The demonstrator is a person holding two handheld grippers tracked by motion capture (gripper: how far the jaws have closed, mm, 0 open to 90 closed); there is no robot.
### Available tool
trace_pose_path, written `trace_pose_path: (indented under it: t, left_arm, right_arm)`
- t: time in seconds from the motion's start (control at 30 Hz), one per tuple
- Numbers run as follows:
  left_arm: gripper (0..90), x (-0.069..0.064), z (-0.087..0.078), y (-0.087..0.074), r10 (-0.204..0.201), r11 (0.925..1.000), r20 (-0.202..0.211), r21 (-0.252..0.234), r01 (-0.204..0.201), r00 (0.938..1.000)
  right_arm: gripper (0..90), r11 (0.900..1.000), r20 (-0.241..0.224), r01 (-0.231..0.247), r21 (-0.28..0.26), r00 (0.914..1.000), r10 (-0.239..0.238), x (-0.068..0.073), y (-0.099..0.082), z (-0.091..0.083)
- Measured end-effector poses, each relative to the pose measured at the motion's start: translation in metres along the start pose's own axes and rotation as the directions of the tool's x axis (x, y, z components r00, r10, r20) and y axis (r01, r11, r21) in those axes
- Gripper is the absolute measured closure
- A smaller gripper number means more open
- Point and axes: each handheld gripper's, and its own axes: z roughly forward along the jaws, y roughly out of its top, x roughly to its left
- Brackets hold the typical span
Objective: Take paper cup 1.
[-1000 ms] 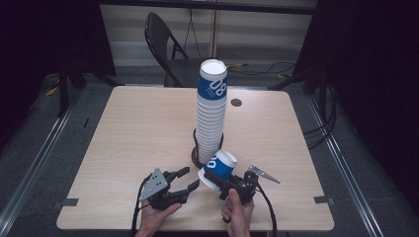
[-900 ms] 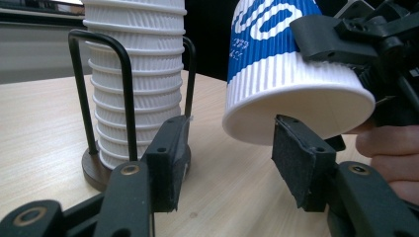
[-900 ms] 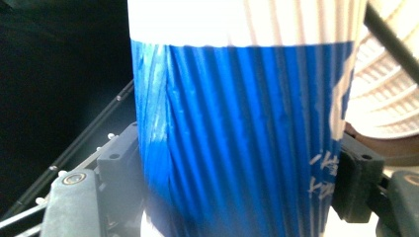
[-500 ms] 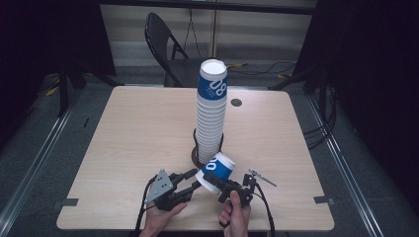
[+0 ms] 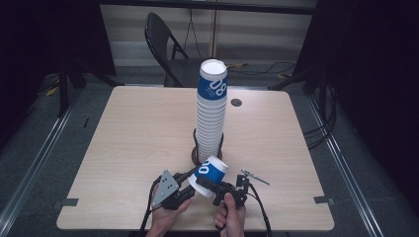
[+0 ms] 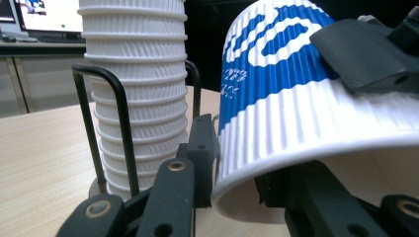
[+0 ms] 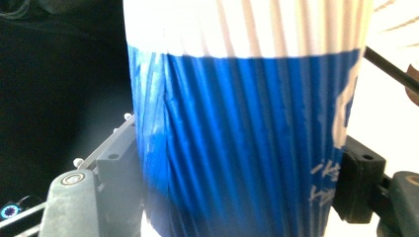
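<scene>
High view: blue-and-white paper cup (image 5: 209, 174) lying tilted just in front of tall cup stack (image 5: 211, 113), long axis slanting, mouth toward left tongs (image 5: 190, 183), base toward stack. Right tongs (image 5: 213, 186) clamped on cup wall; left tongs at mouth end. Large "08"-like digits on stack's top cup.

Left gripper view: left tongs just been closing, pads at rim of cup (image 6: 316, 113); firm contact: cannot tell. Wire holder (image 6: 106, 128) rings stack base. Small white print on blue band, unreadable.

Right gripper view: right tongs holding cup (image 7: 242, 123) across blue band, pads pressed both sides. White lettering partly seen, unreadable.
</scene>
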Motion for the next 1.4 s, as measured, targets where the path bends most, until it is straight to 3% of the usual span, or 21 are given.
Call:
trace_pose_path:
  t: [0.2,0.27,0.4,0.67,1.0,1.1,1.3,1.33,1.4]
  left_arm:
    - [71.4,-0.002,0.001,0.000,0.007,0.9997,-0.008,-0.023,-0.007,0.9999]
    - [76.4,0.002,-0.001,0.001,-0.023,0.9994,0.006,-0.027,0.023,0.9997]
    - [82.0,0.004,-0.003,0.002,-0.028,0.9994,0.024,-0.019,0.028,0.9993]
    - [85.0,0.004,-0.005,0.002,-0.036,0.9993,0.043,0.004,0.036,0.9984]
    - [85.3,0.009,-0.010,0.004,-0.084,0.9956,0.090,0.049,0.080,0.9924]
    - [85.3,0.009,-0.013,0.006,-0.050,0.9955,0.100,0.085,0.042,0.9937]
    - [85.3,0.012,-0.015,0.008,-0.021,0.9908,0.109,0.135,0.006,0.9938]
    - [85.3,0.012,-0.015,0.009,-0.008,0.9886,0.117,0.150,-0.010,0.9931]
    - [85.4,0.012,-0.015,0.010,-0.008,0.9868,0.123,0.161,-0.012,0.9923]
  right_arm:
    - [23.0,0.9993,0.001,0.010,0.035,0.9999,-0.010,0.002,-0.002,0.005]
    - [22.0,0.9990,-0.009,0.007,0.044,0.9999,-0.006,0.002,-0.001,0.006]
    - [18.5,0.9976,-0.004,0.030,0.062,0.9995,-0.030,0.003,0.000,0.008]
    - [13.5,0.9952,0.040,0.091,0.036,0.9949,-0.093,0.005,0.002,0.008]
    - [12.5,0.9842,0.069,0.176,0.024,0.9818,-0.177,0.008,0.011,0.007]
    - [12.9,0.9812,0.086,0.193,0.006,0.9775,-0.192,0.008,0.014,0.005]
    - [12.8,0.9755,0.104,0.219,-0.013,0.9707,-0.217,0.009,0.020,0.000]
    - [12.9,0.9678,0.126,0.251,-0.017,0.9607,-0.247,0.010,0.022,-0.001]
    - [12.8,0.9653,0.137,0.261,-0.018,0.9569,-0.256,0.010,0.023,-0.002]
